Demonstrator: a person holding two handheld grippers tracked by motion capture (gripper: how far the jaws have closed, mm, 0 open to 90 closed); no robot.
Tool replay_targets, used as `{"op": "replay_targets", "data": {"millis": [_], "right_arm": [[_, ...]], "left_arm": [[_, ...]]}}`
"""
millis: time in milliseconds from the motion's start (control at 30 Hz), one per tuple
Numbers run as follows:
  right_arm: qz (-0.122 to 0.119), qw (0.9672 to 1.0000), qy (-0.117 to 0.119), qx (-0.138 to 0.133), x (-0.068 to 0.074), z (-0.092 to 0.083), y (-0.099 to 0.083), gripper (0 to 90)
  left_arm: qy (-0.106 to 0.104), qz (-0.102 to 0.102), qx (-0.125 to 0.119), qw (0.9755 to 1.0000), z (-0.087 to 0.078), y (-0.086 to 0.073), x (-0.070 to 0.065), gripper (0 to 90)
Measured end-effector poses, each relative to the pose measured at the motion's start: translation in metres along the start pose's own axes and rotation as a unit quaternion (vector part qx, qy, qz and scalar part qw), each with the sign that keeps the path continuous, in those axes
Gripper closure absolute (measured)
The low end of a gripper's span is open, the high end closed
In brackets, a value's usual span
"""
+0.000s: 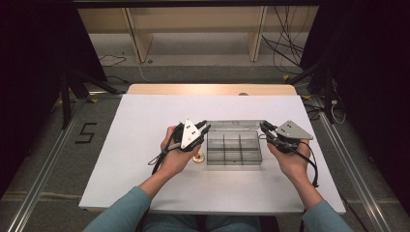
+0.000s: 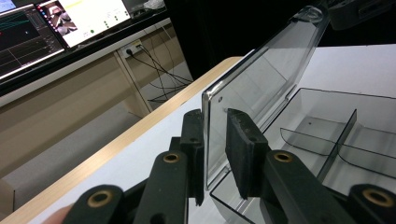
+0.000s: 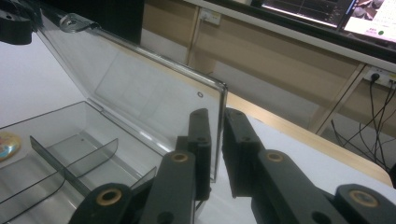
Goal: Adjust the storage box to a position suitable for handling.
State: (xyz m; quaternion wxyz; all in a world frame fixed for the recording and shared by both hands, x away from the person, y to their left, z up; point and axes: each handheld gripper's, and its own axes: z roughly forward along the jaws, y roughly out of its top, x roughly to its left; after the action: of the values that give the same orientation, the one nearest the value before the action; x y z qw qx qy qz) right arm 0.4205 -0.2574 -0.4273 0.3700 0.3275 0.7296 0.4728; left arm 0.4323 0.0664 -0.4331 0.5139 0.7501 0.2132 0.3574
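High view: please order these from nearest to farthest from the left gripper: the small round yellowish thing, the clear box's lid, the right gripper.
From the left gripper:
1. Lid, at its jaws, raised.
2. Small round yellowish thing, on the table under that hand.
3. Right gripper, at the lid's other end.

Clear glossy smooth plastic lid (image 2: 261, 79) between matt black rough-padded left tongs (image 2: 215, 140); smoky plastic box (image 1: 234, 147) beside; counter (image 1: 145, 116) matt white.
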Motion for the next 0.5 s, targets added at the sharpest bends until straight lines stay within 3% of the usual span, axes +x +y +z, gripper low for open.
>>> {"op": "replay_targets", "data": {"millis": [500], "right_arm": [[0.011,0.9999,-0.006,0.000,-0.0023,0.0048,0.0011,82.1]], "left_arm": [[0.004,-0.016,0.000,0.9999,0.0061,0.0036,0.0043,81.3]]}}
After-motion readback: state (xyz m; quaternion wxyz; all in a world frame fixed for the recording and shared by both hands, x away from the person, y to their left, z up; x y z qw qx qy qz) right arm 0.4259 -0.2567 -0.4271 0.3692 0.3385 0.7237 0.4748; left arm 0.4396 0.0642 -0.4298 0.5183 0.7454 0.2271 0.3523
